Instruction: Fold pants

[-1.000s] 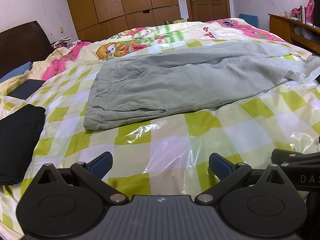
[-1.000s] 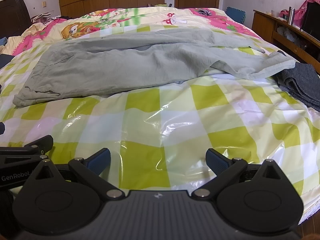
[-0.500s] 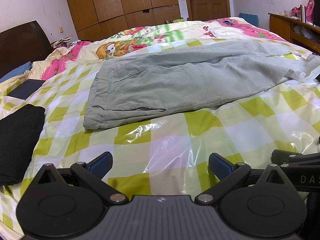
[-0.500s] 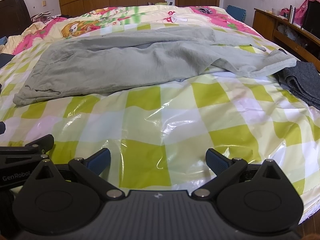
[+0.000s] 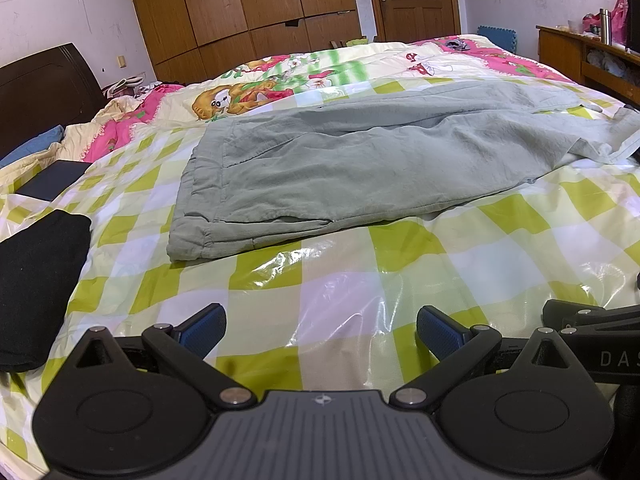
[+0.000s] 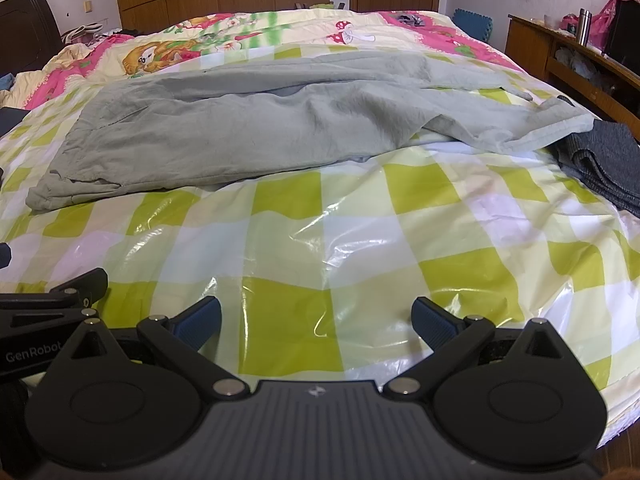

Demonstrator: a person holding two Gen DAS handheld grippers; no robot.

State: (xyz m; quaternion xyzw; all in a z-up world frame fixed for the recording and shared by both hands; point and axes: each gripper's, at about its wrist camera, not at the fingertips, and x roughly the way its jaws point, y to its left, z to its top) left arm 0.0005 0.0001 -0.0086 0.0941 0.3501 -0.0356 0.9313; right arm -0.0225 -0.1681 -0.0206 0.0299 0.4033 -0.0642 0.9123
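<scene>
Grey-green pants (image 5: 360,164) lie spread across the bed, waistband to the left, legs running right; they also show in the right wrist view (image 6: 256,132). The leg hems are rumpled at the right (image 6: 532,132). My left gripper (image 5: 320,330) is open and empty, low over the checked plastic cover, short of the waistband. My right gripper (image 6: 316,322) is open and empty, short of the pants' near edge. Each gripper shows at the edge of the other's view.
A green-and-white checked plastic sheet (image 5: 400,272) covers the bed. A folded black garment (image 5: 36,276) lies at the left, a dark grey folded garment (image 6: 600,164) at the right. A wooden desk (image 6: 568,60) stands right of the bed; wardrobes (image 5: 248,8) stand behind.
Both grippers have crept slightly forward toward the pants; the jaws stay open. The pants have not moved.
</scene>
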